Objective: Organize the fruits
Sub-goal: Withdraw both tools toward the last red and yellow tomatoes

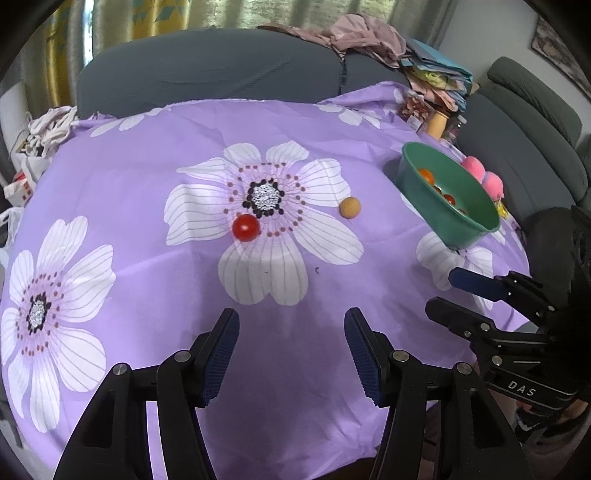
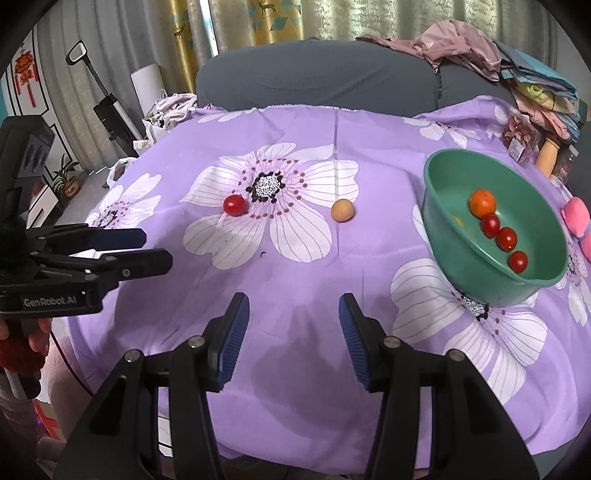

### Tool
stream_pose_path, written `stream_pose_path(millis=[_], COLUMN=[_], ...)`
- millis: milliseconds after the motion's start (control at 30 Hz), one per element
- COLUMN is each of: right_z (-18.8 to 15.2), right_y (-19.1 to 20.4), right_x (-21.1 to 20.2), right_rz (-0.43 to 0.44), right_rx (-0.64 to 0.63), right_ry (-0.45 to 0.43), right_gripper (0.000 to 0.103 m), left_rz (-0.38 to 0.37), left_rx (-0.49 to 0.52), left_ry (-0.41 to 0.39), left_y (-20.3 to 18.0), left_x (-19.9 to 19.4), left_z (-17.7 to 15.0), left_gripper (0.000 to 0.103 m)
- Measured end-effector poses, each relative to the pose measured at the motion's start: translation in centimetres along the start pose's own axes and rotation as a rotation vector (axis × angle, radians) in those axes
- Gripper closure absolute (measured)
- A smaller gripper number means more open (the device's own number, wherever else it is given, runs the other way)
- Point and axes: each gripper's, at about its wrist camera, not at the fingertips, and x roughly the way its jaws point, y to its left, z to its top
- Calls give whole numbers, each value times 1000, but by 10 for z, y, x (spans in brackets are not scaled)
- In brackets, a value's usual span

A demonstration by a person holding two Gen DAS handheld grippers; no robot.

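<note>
A home living room: grey sofa (image 2: 314, 74), patterned curtains (image 2: 273, 18), piled laundry (image 2: 461, 40), floral tablecloth (image 2: 295, 277).

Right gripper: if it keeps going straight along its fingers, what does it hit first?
Most likely bare purple tablecloth. The right gripper is open and empty, angled down at the cloth; the tan fruit lies farther on, slightly right of its line. Depth is uncertain.

We note that in the left wrist view the green bowl's (image 1: 448, 195) near wall hides most of its fruit; only parts of a few red and orange pieces show. The pink soft thing (image 1: 484, 175) behind it is half covered by the rim. In the right wrist view, that pink thing (image 2: 578, 221) is cut off by the frame edge. The desk under the purple cloth (image 2: 295, 295) is fully covered.
</note>
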Motion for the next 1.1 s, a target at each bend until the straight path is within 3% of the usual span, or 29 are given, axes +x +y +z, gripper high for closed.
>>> stream_pose_path(millis=[500, 1100], right_z=[34, 71], right_y=[-22, -46], right_x=[41, 107], right_rz=[-31, -48], right_rx=[35, 92], right_ry=[45, 113], right_gripper=[53, 53], left_rz=[14, 31], left_rx=[35, 122], left_ry=[6, 109], left_y=[20, 29], left_x=[27, 77], left_z=[33, 66], left_gripper=[44, 44])
